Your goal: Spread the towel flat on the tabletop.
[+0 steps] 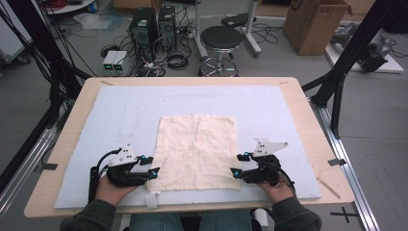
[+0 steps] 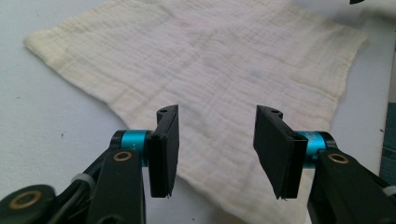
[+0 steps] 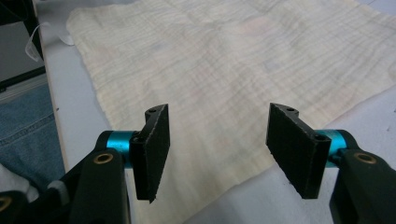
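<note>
We saw a pale cream cloth (image 1: 197, 151) lying flat and spread out on a light blue-grey mat (image 1: 120, 110) that covered most of a light wooden table (image 1: 312, 125). The cloth sat toward the near middle of the mat, its near edge close to the mat's front edge, with faint crease lines crossing it.

The left gripper (image 1: 148, 166) rested at the cloth's near left corner, and the right gripper (image 1: 239, 164) at its near right side. In the left gripper view we found the two black jaws standing well apart above the cloth's corner, with nothing pinched between them. The right gripper view showed the same: jaws parted, the cloth's edge lying below and between them, not gripped.

Beyond the table the room had a grey floor. We noted a black round stool (image 1: 221, 38), two dark computer towers (image 1: 153, 26) amid tangled cables, a cardboard box (image 1: 315, 24) at the far right, and black frame struts (image 1: 358, 45) on both sides.
</note>
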### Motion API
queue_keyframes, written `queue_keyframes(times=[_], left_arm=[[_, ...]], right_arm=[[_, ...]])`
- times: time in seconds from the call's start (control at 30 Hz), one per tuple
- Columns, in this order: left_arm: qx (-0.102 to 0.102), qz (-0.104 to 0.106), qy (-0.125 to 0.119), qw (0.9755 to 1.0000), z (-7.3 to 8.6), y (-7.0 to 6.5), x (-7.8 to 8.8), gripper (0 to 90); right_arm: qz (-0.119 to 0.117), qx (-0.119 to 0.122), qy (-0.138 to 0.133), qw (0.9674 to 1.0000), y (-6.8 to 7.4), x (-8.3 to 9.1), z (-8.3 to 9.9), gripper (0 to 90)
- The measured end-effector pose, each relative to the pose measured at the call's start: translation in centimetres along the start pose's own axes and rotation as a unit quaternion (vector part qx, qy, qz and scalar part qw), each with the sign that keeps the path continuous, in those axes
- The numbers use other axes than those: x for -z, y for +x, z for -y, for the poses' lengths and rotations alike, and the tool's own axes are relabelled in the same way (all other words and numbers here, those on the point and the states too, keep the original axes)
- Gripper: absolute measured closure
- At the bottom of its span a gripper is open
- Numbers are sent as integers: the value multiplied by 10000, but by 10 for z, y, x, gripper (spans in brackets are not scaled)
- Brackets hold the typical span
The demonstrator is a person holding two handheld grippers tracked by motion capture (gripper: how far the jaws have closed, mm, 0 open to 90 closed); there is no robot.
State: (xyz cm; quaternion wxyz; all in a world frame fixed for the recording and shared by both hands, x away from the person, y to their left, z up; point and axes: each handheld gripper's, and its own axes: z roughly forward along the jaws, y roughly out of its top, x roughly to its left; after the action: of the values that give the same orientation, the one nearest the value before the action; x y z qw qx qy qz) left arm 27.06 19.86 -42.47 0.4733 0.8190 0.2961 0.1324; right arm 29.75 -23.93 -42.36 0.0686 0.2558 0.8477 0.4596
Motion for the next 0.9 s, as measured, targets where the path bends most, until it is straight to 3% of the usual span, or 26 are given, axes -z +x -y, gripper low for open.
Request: queue_keyframes(times=[0.27,0.9], left_arm=[[17,-34,29,10000,-1,0,0,443],[48,-98,17,9999,-1,2,0,399]], right_arm=[[241,-18,-115,9996,-1,5,-1,321],[287,-74,-40,9996,-1,3,0,264]])
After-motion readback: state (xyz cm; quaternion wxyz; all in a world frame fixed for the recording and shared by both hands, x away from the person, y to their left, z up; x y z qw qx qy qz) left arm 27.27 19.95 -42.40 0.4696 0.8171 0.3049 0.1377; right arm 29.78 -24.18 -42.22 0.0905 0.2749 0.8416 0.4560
